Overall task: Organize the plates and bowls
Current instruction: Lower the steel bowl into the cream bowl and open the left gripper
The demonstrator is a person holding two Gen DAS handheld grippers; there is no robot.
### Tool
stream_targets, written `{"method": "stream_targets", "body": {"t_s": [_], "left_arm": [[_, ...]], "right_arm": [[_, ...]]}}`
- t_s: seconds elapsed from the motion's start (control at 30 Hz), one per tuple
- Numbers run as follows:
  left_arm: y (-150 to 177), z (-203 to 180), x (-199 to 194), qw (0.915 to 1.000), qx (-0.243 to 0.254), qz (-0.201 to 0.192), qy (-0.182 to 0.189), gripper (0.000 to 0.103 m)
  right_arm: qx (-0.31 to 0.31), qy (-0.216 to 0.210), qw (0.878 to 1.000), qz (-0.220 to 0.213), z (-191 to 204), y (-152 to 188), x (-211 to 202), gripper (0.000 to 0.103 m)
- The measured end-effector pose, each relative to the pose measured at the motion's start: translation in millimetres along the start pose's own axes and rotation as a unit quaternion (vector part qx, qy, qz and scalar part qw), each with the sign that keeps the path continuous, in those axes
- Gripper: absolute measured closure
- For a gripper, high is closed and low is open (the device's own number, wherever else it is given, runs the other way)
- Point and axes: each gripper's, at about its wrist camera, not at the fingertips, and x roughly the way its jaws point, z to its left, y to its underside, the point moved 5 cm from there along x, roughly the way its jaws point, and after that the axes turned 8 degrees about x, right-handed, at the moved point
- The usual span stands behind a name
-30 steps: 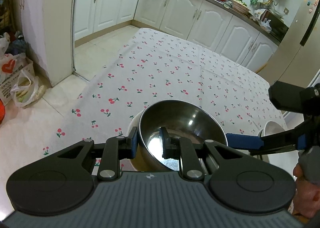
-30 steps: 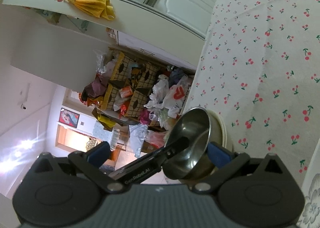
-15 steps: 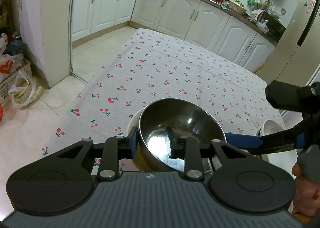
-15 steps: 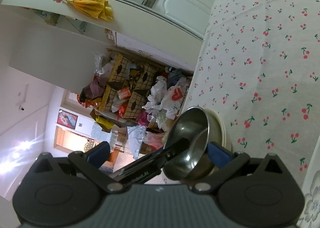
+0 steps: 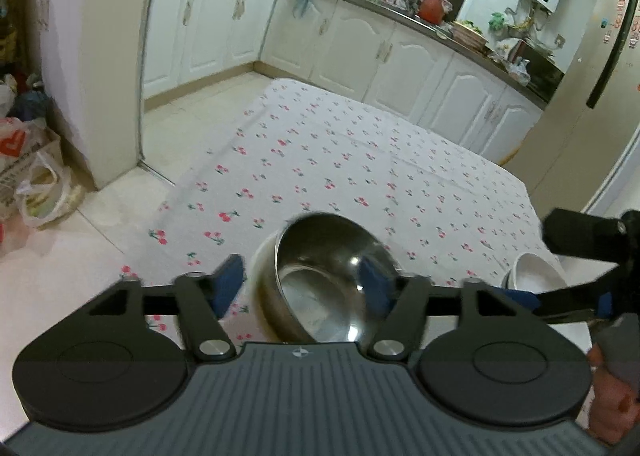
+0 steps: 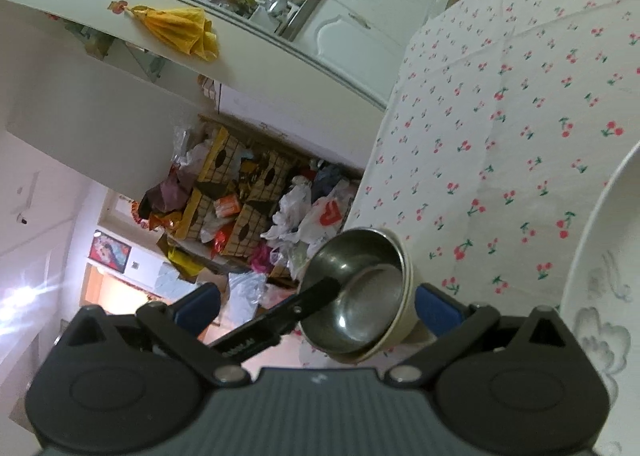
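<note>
Looking forward along the left gripper point(image 5: 299, 283), the surface is a table under a white cherry-print cloth point(image 5: 360, 175), with pale floor tiles to the left and white kitchen cabinets point(image 5: 360, 43) running behind it. A steel bowl point(image 5: 332, 276) sits nested in a white bowl point(image 5: 262, 268) at the near edge of the cloth; it is tilted, its mouth facing up and toward the camera. The left gripper's blue pads are spread wide, one on each side of the bowls, touching neither. At the right, another white bowl point(image 5: 534, 270) rests on the cloth by the right gripper point(image 5: 568, 298).

From the right wrist the room appears turned sideways: the cherry cloth point(image 6: 520, 115) fills the right, cluttered bags and boxes point(image 6: 260, 207) lie on the floor beyond. The steel bowl point(image 6: 360, 292), mouth toward the lens, sits inside the white bowl point(image 6: 406, 320). The right gripper point(image 6: 316, 304) stands wide open around the stack, holding nothing. A patterned white plate point(image 6: 600, 296) rims the right edge.
</note>
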Motion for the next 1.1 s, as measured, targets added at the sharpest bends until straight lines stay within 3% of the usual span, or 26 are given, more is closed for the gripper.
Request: {"method": "stream_targets", "body": {"t_s": [0.17,0.4,0.67,0.9,1.1], "left_arm": [[3,9,-4,0.9999,-0.011,-0.005,0.004,0.017],[2,24,2,0.9994,-0.027,-0.01,-0.019,0.017],[14,45,33,0.9971,-0.061,0.018,-0.04,0.017],[14,41,30,0.9975,-0.056,0.014,-0.04,0.02],[10,34,5,0.9979,-0.033,-0.017,-0.053,0.017]], "right_arm": [[-0.008,0.005,1.0,-0.015,4,8,-7,0.001],[-0.021,0.025,0.999,-0.038,12,23,-13,0.001],[-0.019,0.042,0.998,-0.053,14,36,-21,0.001],[-0.015,0.053,0.996,-0.07,14,44,-35,0.001],[-0.01,0.055,0.994,-0.089,16,49,-48,0.001]]}}
